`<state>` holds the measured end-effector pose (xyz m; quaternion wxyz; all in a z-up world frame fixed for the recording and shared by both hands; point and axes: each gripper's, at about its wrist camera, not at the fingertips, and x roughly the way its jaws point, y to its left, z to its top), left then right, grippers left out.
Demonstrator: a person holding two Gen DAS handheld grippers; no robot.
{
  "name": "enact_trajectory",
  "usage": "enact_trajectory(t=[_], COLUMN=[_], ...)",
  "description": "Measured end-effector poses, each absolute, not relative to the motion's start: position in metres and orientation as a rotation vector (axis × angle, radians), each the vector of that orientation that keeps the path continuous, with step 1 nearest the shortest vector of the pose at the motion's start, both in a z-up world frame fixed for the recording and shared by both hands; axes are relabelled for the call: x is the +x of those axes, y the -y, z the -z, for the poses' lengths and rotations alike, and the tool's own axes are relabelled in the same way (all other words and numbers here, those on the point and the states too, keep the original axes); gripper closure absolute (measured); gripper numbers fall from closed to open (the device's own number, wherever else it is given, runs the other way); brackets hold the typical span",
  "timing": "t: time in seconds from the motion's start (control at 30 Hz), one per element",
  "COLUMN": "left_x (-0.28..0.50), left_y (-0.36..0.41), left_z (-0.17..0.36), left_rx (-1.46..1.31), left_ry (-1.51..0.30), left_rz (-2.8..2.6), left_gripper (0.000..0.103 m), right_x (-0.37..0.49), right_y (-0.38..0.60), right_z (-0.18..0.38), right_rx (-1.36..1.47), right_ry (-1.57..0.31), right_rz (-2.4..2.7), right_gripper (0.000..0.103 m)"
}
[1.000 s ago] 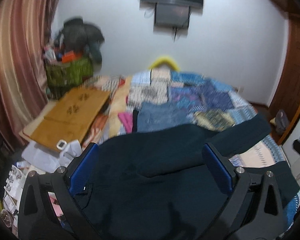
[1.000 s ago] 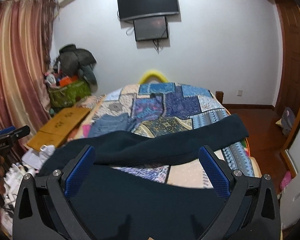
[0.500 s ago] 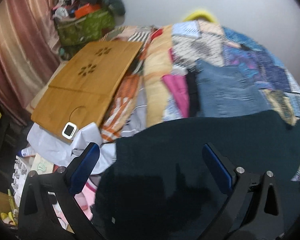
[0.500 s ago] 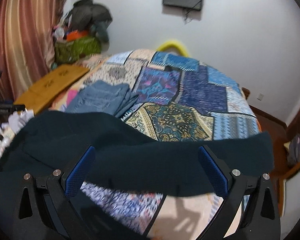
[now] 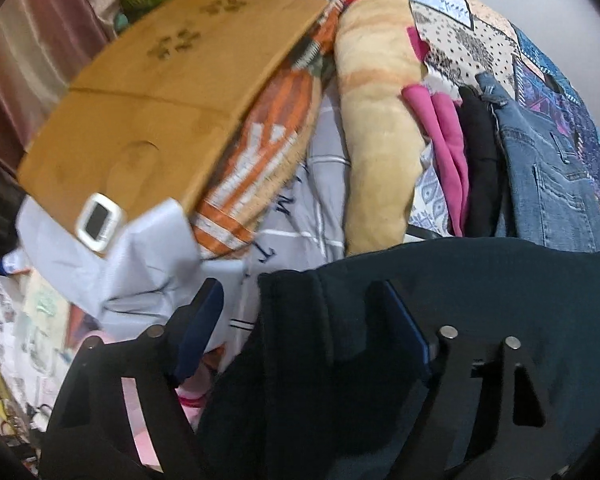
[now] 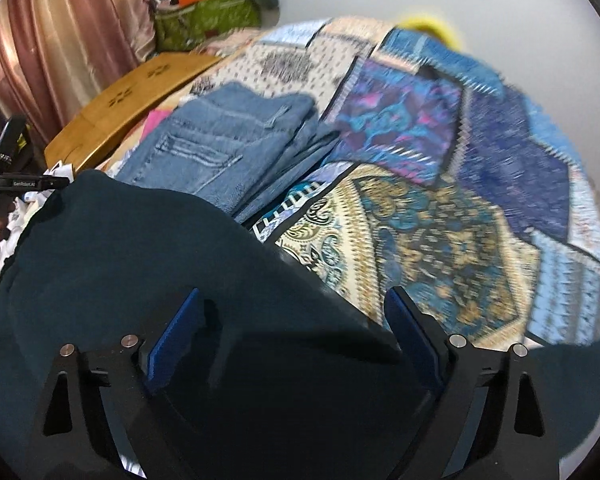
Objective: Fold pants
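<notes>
The dark teal pants [image 6: 148,264] lie across the near edge of the patchwork bedspread [image 6: 440,216]. Both grippers are closing but still apart: the left gripper [image 5: 300,320] straddles the pants' hemmed corner, the right gripper [image 6: 292,320] their upper edge. Beyond the pants, folded jeans [image 6: 224,148] crowd the left; the bedspread's right half lies bare.
</notes>
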<state>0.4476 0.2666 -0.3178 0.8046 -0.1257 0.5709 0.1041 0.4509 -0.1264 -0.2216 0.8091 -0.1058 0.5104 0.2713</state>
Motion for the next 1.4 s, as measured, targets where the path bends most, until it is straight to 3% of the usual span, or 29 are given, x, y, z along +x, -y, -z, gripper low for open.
enact_trajectory(t=[0.1, 0.2, 0.27, 0.33, 0.53, 0.57, 1.03, 1.4], left_x=[0.454, 0.457, 0.456, 0.454, 0.438, 0.436, 0.412, 0.324], left_y=[-0.268, -0.268, -0.268, -0.269, -0.274, -0.272, -0.246, -0.223], left_z=[0.332, 0.339, 0.337, 0.333, 0.308, 0.300, 0.161, 0.144], left_rx=[-0.355, -0.399, -0.393, -0.359, -0.375, -0.360, -0.253, -0.169], left_ry=[-1.270, -1.277, -1.272, -1.281, -1.232, -1.217, -0.950, -0.907], left_rz=[-0.163, -0.151, -0.157, -0.200, -0.194, -0.192, -0.157, -0.150], left_gripper=[0.043, 0.050, 0.062, 0.092, 0.096, 0.096, 0.097, 0.098], right_x=[0.465, 0.469, 0.465, 0.460, 0.444, 0.439, 0.388, 0.290], right_y=[0.120, 0.122, 0.124, 0.124, 0.114, 0.113, 0.134, 0.152], right_z=[0.238, 0.243, 0.243, 0.244, 0.237, 0.236, 0.113, 0.103], right_rx=[-0.177, -0.120, -0.090, -0.058, -0.124, -0.167, -0.241, -0.196], right_ry=[-1.163, -1.182, -1.178, -1.183, -1.147, -1.138, -0.803, -0.783], right_rz=[-0.617, -0.645, -0.675, -0.685, -0.663, -0.639, -0.496, -0.490], right_gripper=[0.019, 0.020, 0.034, 0.046, 0.083, 0.097, 0.098, 0.098])
